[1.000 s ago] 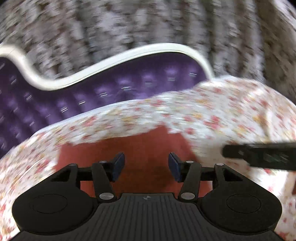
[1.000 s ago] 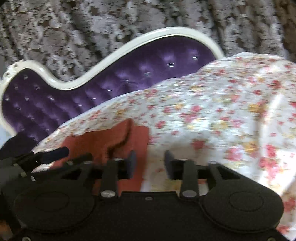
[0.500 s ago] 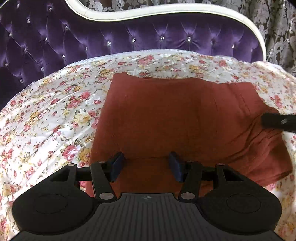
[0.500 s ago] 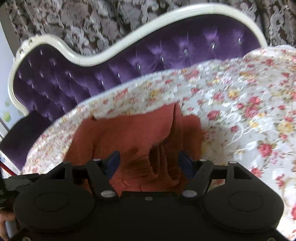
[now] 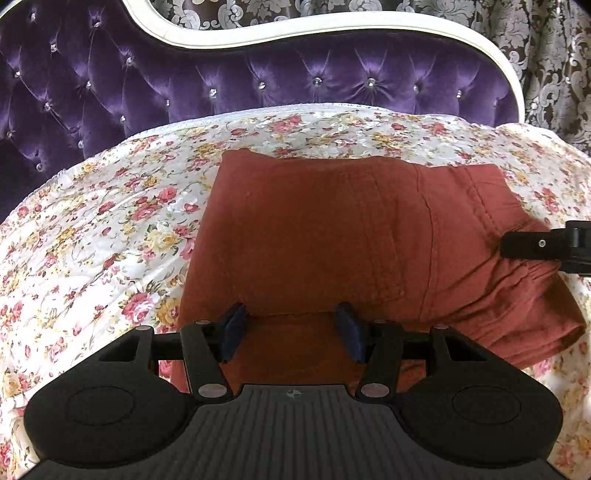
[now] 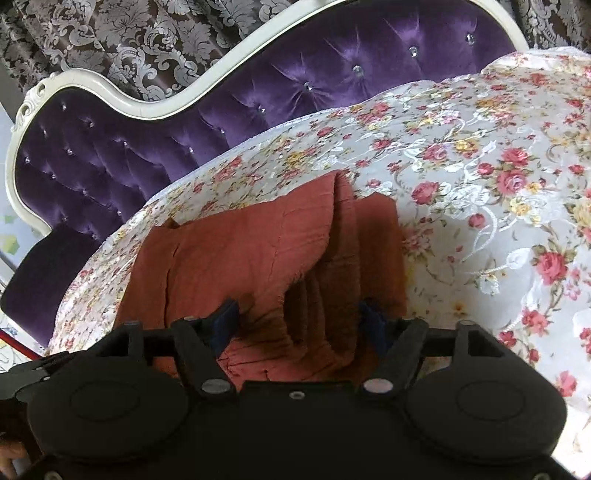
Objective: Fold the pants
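The rust-red pants [image 5: 332, 236] lie folded into a thick block on the floral bedspread [image 5: 110, 229]. My left gripper [image 5: 291, 330] is open, its blue pads on either side of the pants' near edge, holding nothing. My right gripper [image 6: 301, 319] is open and straddles the bunched layers at the pants' right end [image 6: 280, 258]. One of its fingers [image 5: 532, 243] shows at the right edge of the left wrist view, touching the rumpled end of the pants.
A purple tufted headboard [image 5: 258, 74] with a white frame rises behind the bed. Patterned grey curtains [image 6: 129, 33] hang behind it. The floral bedspread [image 6: 498, 184] stretches to the right of the pants.
Both grippers have swung down toward the pants, which now fill much more of both views. The right gripper opened wider around the pants' bunched end.
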A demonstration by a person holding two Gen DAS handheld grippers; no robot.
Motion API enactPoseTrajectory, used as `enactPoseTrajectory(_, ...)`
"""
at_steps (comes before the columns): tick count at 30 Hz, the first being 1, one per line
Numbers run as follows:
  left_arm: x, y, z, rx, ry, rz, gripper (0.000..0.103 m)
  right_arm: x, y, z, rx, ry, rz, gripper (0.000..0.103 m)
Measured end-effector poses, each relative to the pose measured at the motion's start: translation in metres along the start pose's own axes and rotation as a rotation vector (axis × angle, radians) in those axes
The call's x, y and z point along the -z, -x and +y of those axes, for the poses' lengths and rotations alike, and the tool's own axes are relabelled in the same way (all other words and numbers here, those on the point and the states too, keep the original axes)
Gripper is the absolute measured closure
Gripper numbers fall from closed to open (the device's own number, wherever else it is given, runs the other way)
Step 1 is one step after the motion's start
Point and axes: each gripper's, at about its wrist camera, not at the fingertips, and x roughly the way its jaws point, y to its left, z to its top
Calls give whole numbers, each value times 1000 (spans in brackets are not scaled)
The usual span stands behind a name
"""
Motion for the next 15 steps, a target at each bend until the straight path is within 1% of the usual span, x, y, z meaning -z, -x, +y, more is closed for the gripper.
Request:
enactPoseTrajectory(1,0,0,0,1,2,0,50,-1,0,-1,-11,3,1,64)
enactPoseTrajectory(2,0,0,1,1,5,-1,51,-3,2,-3,-37,-14,2,69)
enactPoseTrajectory(3,0,0,1,3,7,-1,51,-4,3,-1,-53,-15,-4,72)
enactPoseTrajectory(4,0,1,2,5,9,-3,51,-4,8,3,-57,5,-21,76)
enactPoseTrajectory(7,-4,7,6,3,18,-6,51,-6,33,28,-52,106,-93,77)
enactPoseTrajectory(10,-9,24,14,0,47,-41,51,-7,69,42,-66,148,-166,78)
enactPoseTrajectory(11,-12,29,17,2,57,-52,51,-6,78,43,-50,160,-186,78)
enactPoseTrajectory(13,-17,34,20,2,68,-59,51,-4,83,42,-7,188,-185,77)
enactPoseTrajectory(15,-21,31,21,-1,70,-49,51,-1,71,32,28,181,-138,77)
